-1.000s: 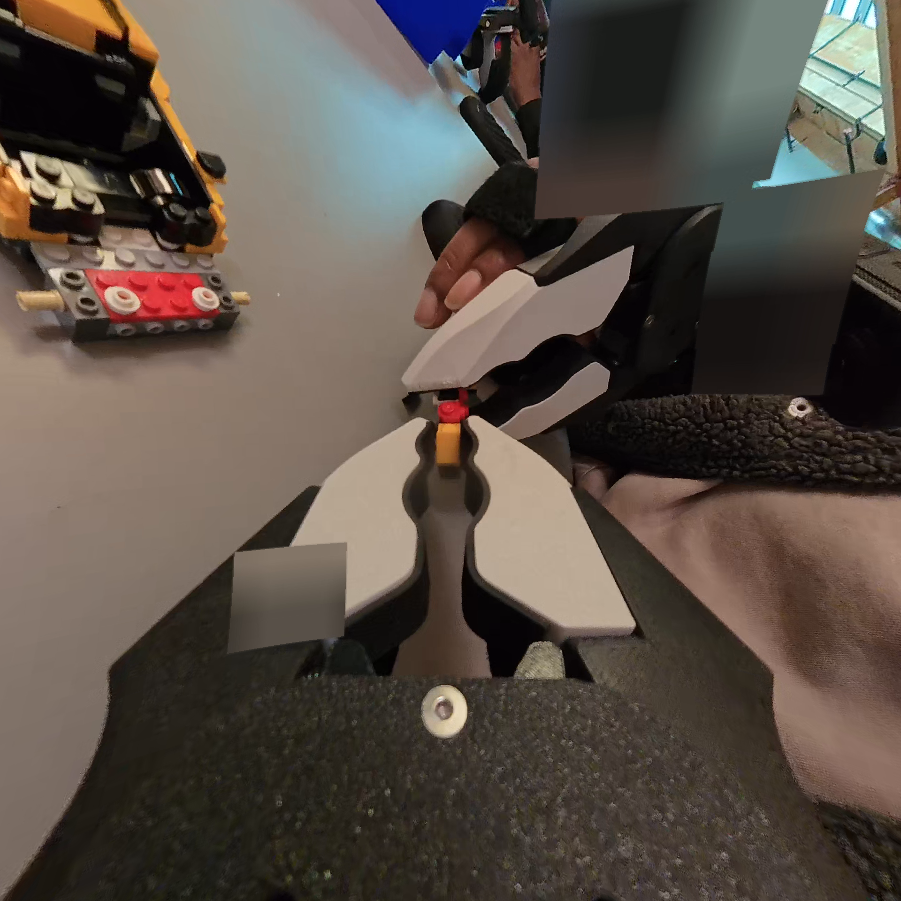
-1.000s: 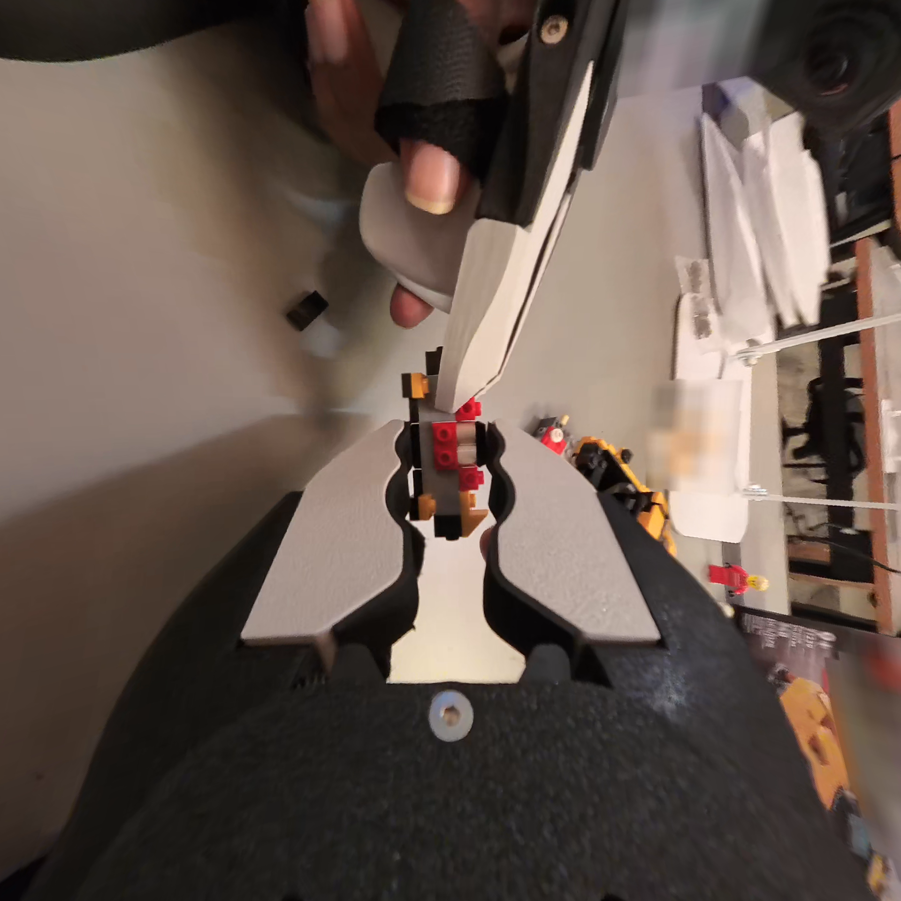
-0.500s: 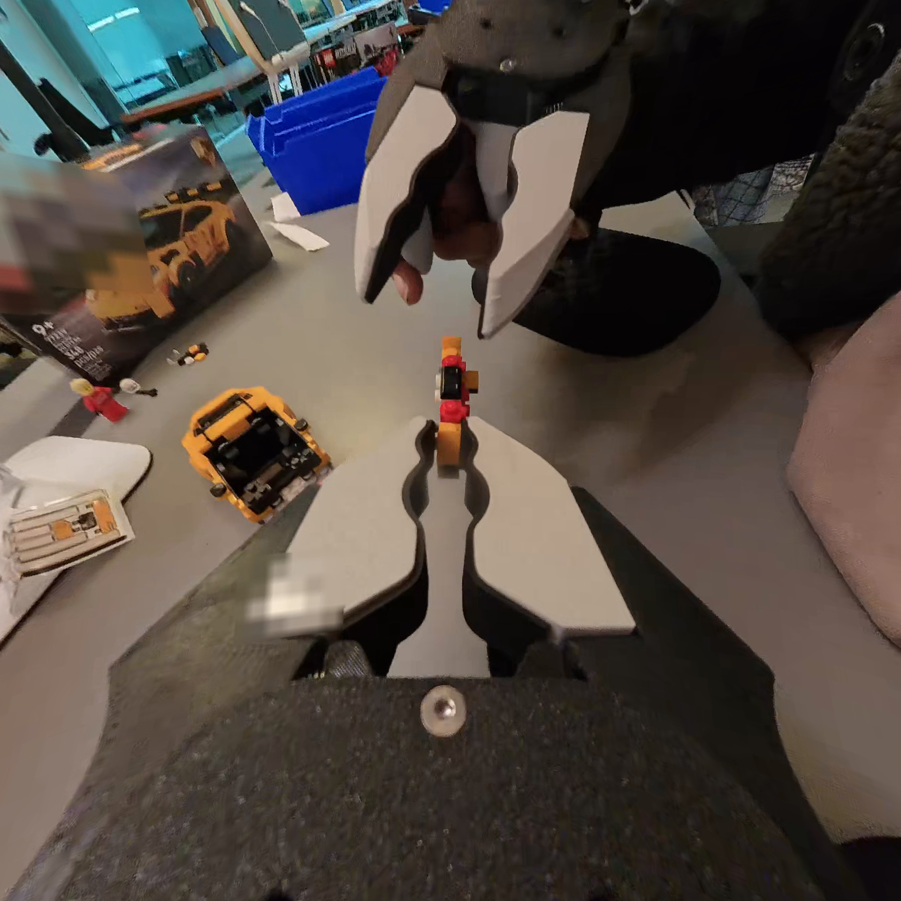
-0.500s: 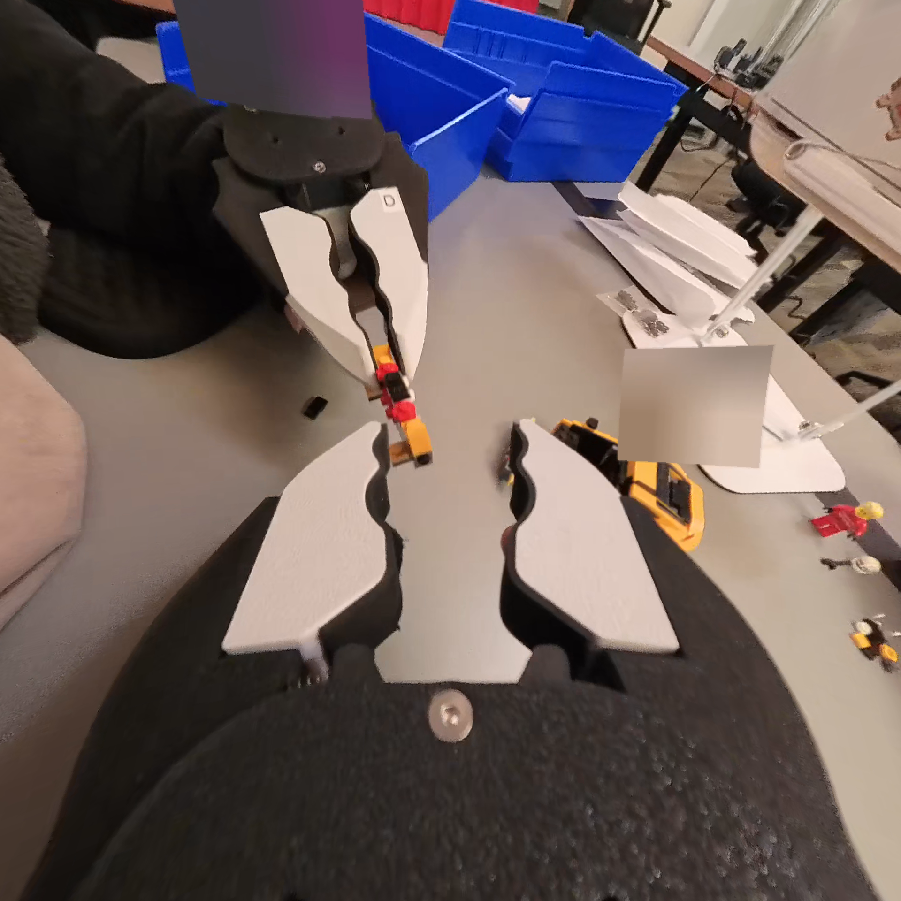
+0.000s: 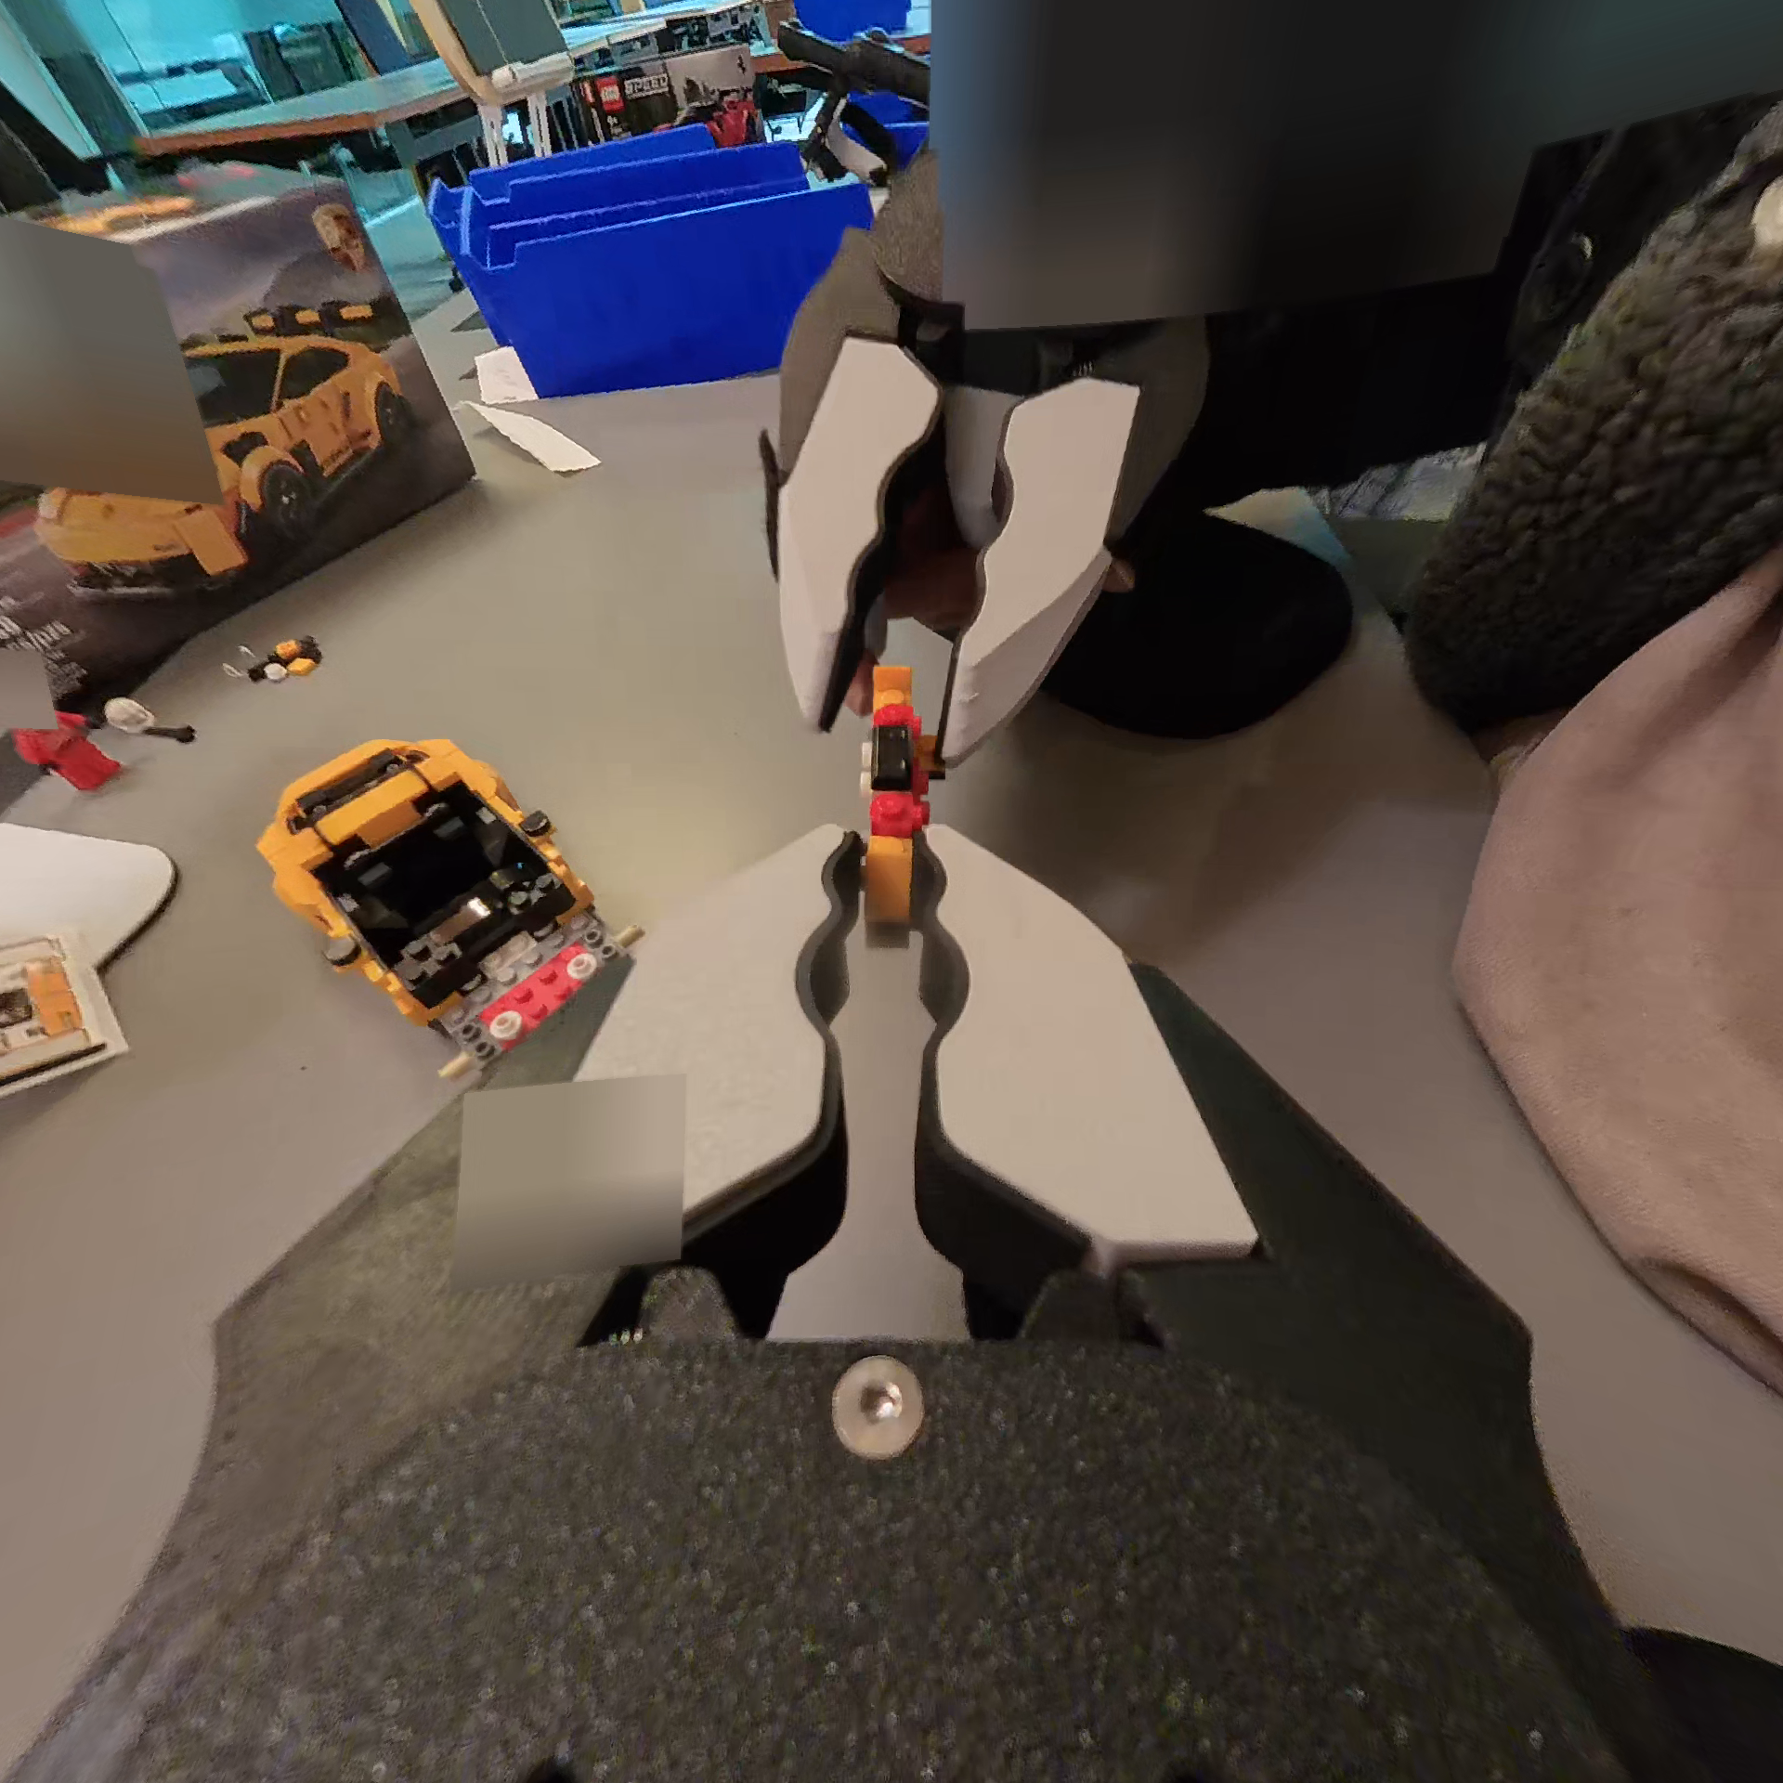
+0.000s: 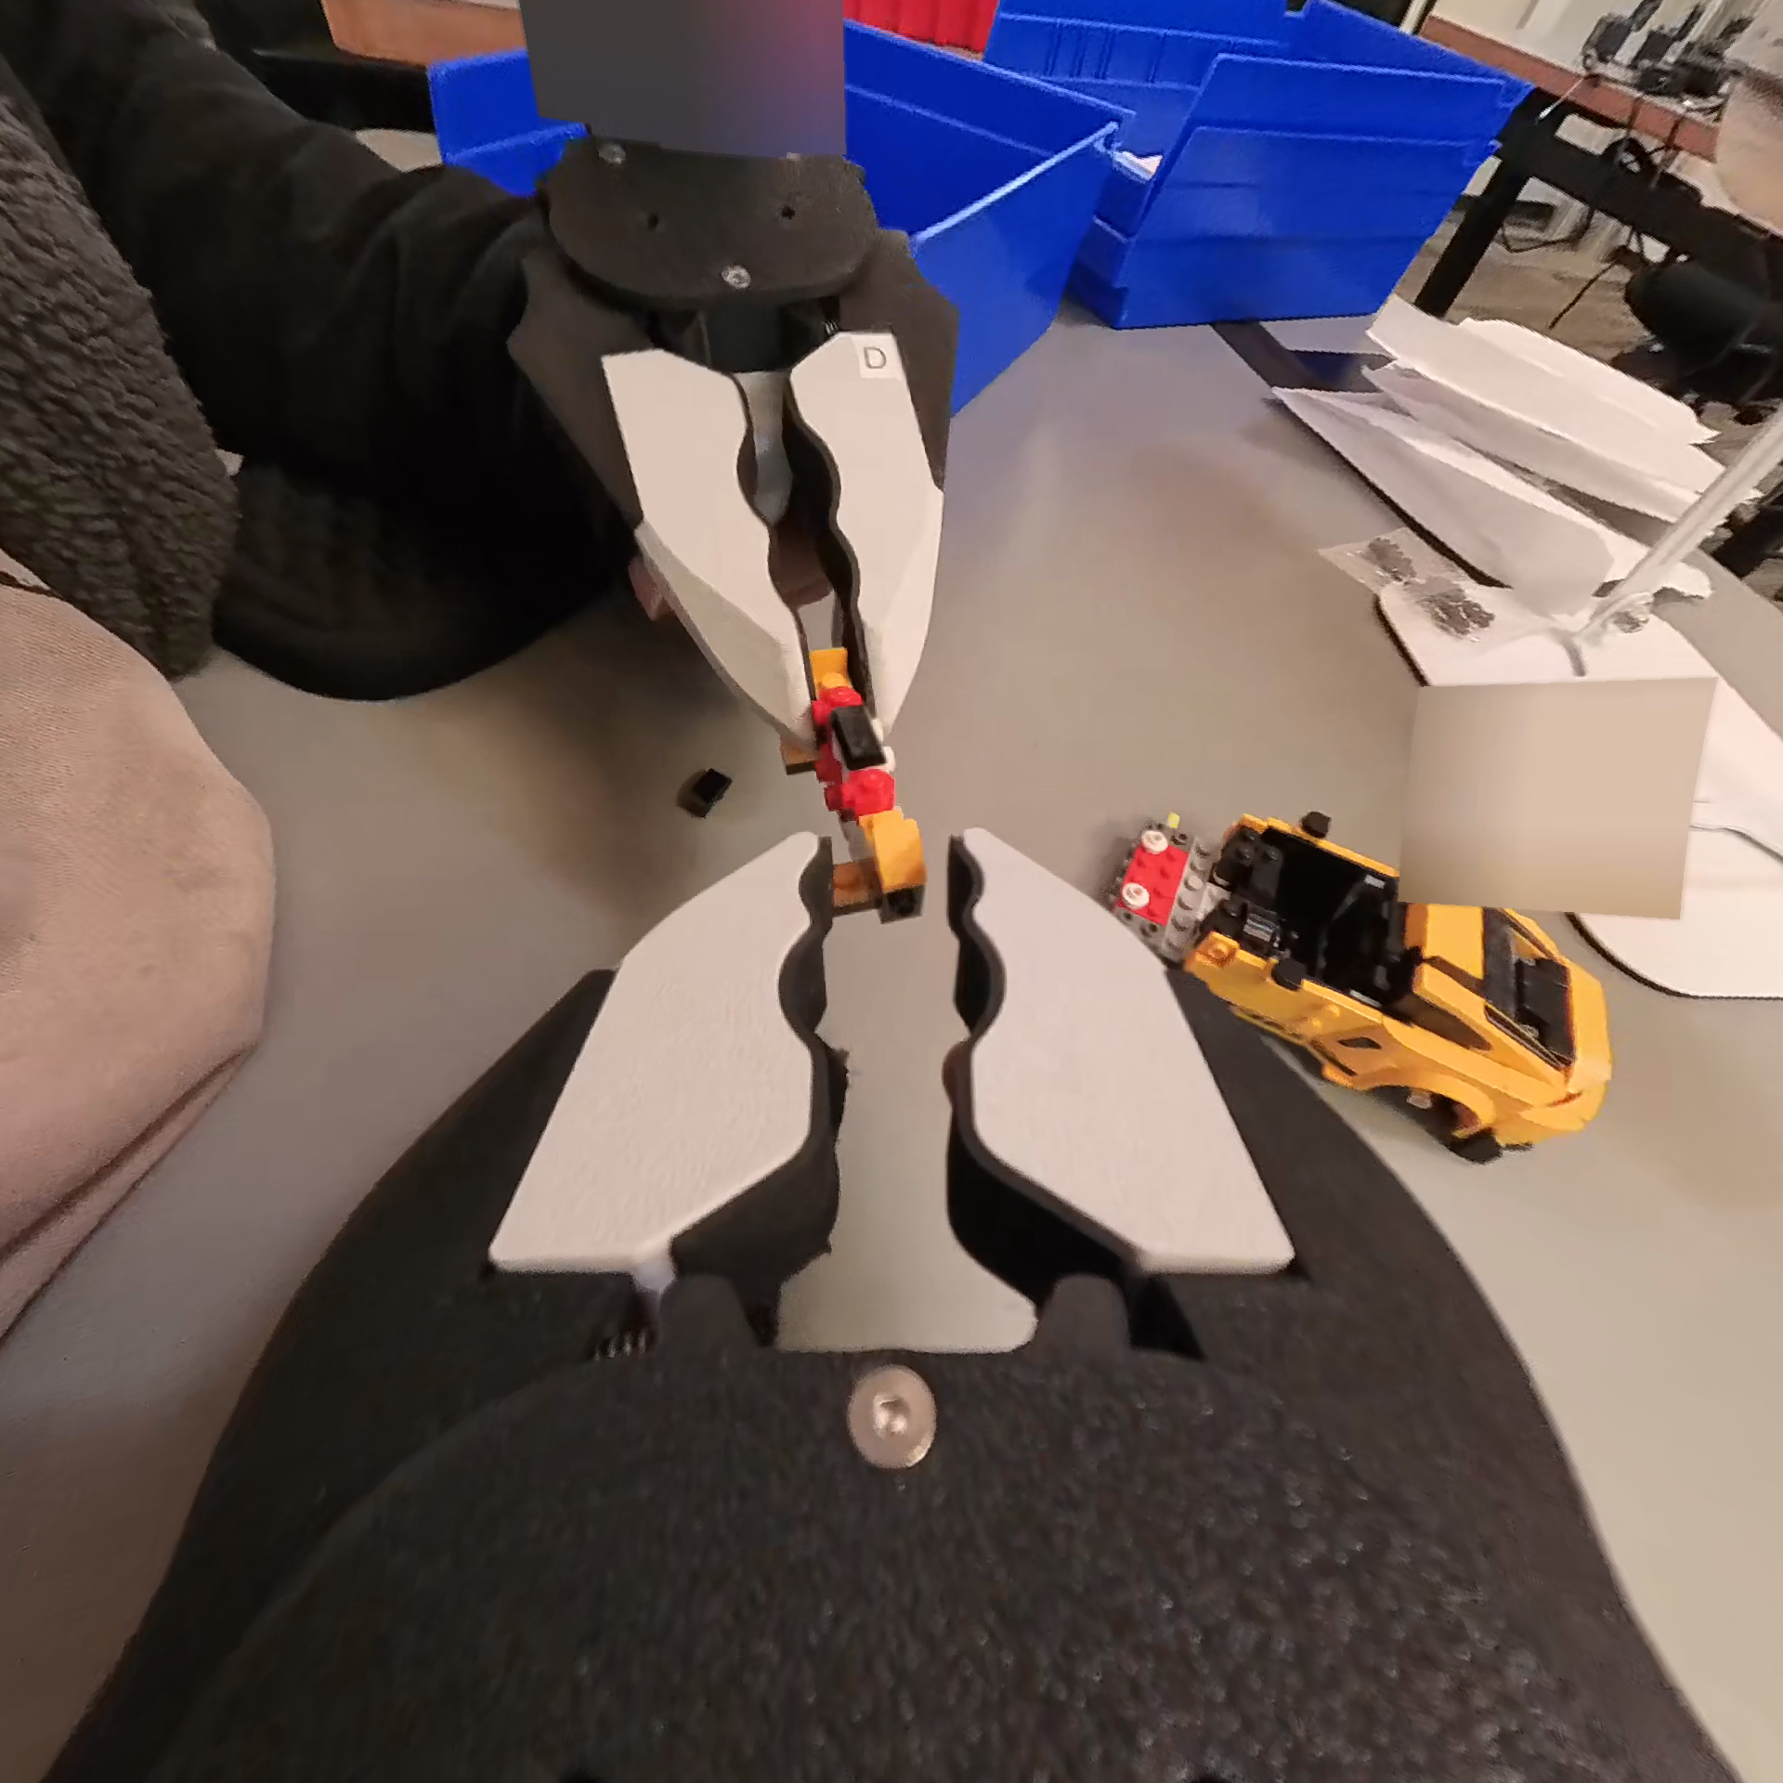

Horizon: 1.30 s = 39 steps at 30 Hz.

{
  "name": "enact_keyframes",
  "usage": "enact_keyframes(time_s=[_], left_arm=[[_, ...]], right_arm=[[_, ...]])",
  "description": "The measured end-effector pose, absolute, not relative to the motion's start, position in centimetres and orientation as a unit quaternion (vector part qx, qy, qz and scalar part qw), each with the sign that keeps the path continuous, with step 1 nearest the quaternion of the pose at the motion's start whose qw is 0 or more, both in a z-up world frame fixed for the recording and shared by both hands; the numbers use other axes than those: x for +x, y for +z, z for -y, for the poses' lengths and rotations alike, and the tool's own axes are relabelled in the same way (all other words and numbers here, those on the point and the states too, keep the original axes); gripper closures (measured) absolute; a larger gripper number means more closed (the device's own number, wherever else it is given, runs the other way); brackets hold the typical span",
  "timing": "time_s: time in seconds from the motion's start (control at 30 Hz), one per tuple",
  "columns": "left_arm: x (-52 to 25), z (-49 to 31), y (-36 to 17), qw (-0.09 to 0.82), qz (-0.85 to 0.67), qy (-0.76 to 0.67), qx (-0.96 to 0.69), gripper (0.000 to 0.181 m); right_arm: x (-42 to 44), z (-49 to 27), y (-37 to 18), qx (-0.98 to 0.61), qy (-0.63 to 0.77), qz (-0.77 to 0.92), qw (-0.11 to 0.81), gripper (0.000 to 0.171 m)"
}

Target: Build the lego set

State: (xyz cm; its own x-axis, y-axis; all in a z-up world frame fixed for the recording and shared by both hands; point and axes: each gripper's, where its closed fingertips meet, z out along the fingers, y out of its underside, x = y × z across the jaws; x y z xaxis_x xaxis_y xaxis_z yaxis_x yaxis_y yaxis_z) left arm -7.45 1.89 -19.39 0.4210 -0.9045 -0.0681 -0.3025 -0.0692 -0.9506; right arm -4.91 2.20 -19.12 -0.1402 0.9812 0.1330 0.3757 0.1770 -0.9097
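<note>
A small orange, red and black lego sub-assembly [image 5: 892,772] is held in the air over the grey table [image 5: 627,627]. My left gripper [image 5: 888,839] is shut on its orange end. It also shows in the right wrist view [image 6: 839,733], gripping the piece [image 6: 854,772]. My right gripper [image 6: 888,849] is partly open, its jaws on either side of the other orange end, with a gap still showing. It faces me in the left wrist view [image 5: 888,724]. The yellow lego car [image 5: 425,868] lies on the table, open-topped, also in the right wrist view [image 6: 1351,965].
The set's box [image 5: 270,415] and blue bins [image 5: 656,260] stand at the back. A red minifigure [image 5: 72,753], small loose parts [image 5: 285,661] and a leaflet [image 5: 48,1013] lie left. A loose black piece [image 6: 704,791] and white paper bags [image 6: 1495,434] lie on the table.
My right gripper let go of the sub-assembly and opened wide, leaving it in my left gripper. Both grippers swung level. My right jaws have now narrowed around its free end.
</note>
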Motion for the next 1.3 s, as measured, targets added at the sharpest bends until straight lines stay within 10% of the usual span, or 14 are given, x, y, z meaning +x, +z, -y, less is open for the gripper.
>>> enact_keyframes(time_s=[1.3], left_arm=[[-10.6,-3.3,-23.3,0.442,-0.461,-0.247,-0.729,0.164]], right_arm=[[-8.1,-4.3,-23.6,-0.529,0.346,0.715,0.3,0.162]])
